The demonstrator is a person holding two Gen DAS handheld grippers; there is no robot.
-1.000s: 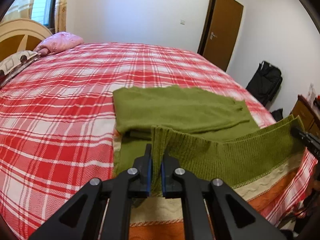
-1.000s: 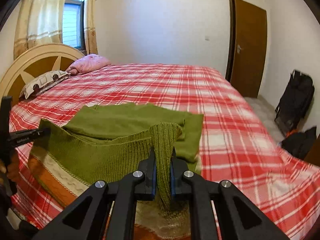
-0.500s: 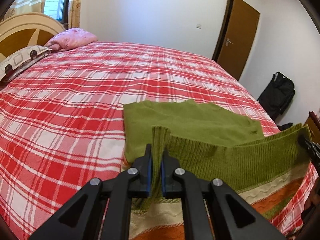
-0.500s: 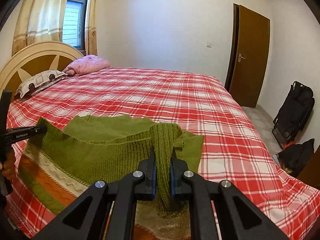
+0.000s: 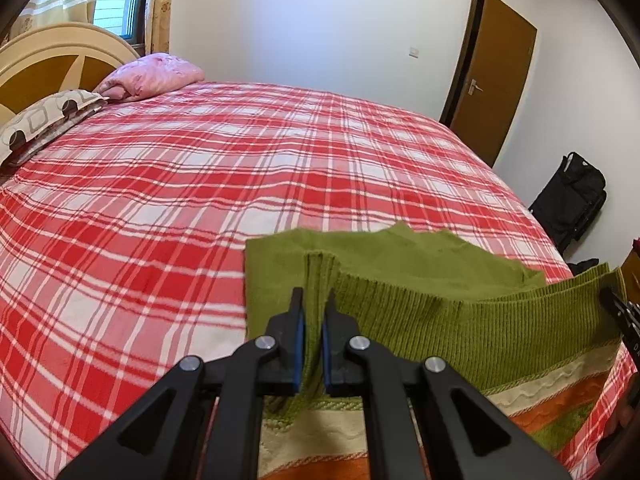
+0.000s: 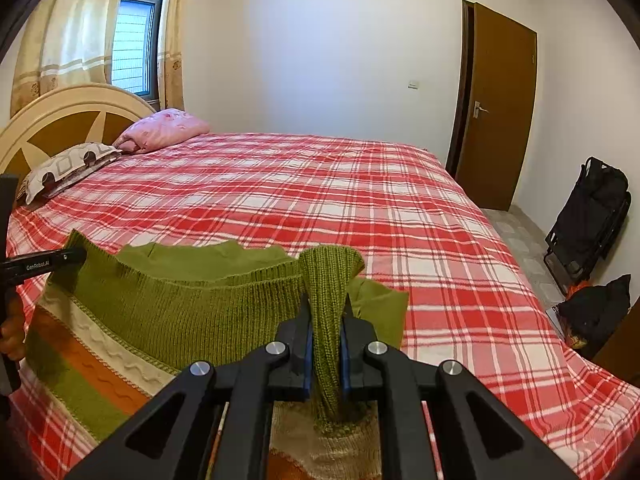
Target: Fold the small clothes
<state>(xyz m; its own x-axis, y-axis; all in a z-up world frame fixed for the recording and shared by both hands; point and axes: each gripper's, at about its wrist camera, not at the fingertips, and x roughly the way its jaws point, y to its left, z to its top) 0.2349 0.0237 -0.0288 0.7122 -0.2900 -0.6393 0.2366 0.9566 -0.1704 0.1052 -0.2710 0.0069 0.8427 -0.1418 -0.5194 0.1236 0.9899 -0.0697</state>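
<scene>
A green knit sweater (image 5: 432, 320) with cream and orange stripes lies at the near edge of the bed, its upper part flat on the cover. My left gripper (image 5: 314, 300) is shut on the left corner of its ribbed hem. My right gripper (image 6: 326, 308) is shut on the right corner of the same hem (image 6: 192, 312). The hem is stretched between the two grippers and lifted above the flat part. The right gripper shows at the right edge of the left wrist view (image 5: 618, 308); the left gripper shows at the left edge of the right wrist view (image 6: 44, 266).
The bed (image 5: 240, 184) has a red and white plaid cover. A pink pillow (image 5: 152, 76) and a patterned pillow (image 5: 44, 120) lie by the headboard (image 6: 68, 120). A brown door (image 6: 496, 104) and black bags (image 6: 588, 216) stand to the right of the bed.
Both grippers have lifted the hem and carried it forward over the flat part of the sweater. More of the flat green part is now covered.
</scene>
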